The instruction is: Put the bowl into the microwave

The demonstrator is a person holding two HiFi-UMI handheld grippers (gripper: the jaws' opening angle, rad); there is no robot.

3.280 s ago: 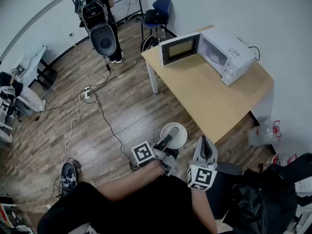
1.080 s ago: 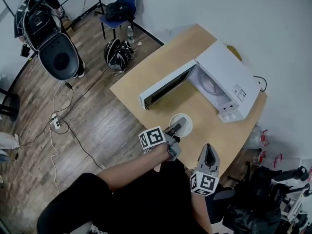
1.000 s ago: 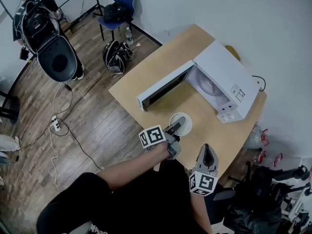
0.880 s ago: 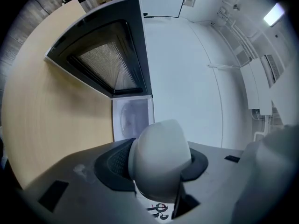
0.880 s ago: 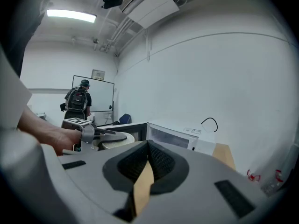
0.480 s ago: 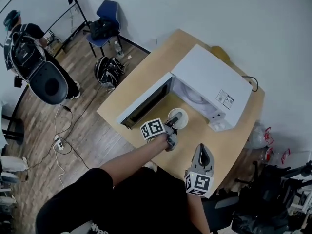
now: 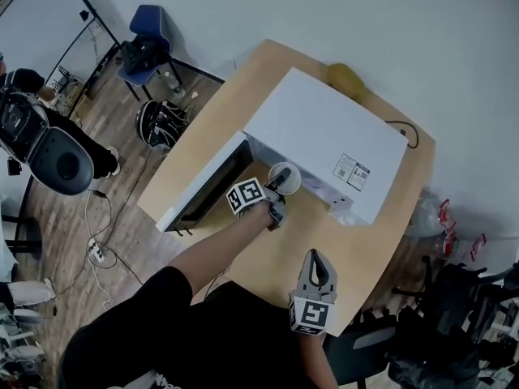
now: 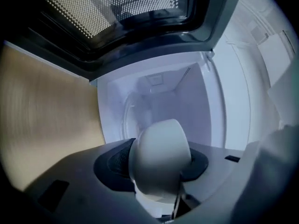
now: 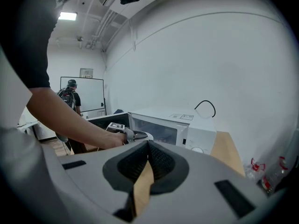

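A white bowl hangs at the mouth of the white microwave, just in front of its open cavity. My left gripper is shut on the bowl's rim. In the left gripper view the bowl fills the space between the jaws of the left gripper, with the glass turntable straight ahead. The microwave door stands swung open to the left. My right gripper hovers over the table's near edge, its jaws together on nothing. In its own view the right gripper points at the microwave.
The wooden table carries the microwave, a yellow object behind it and a black cable. A person with a backpack stands far left. A blue chair and bags lie beyond the table.
My left gripper has carried the bowl forward, from over the table's front part up to the microwave's opening. The right gripper has followed a little, and the table and microwave now look closer.
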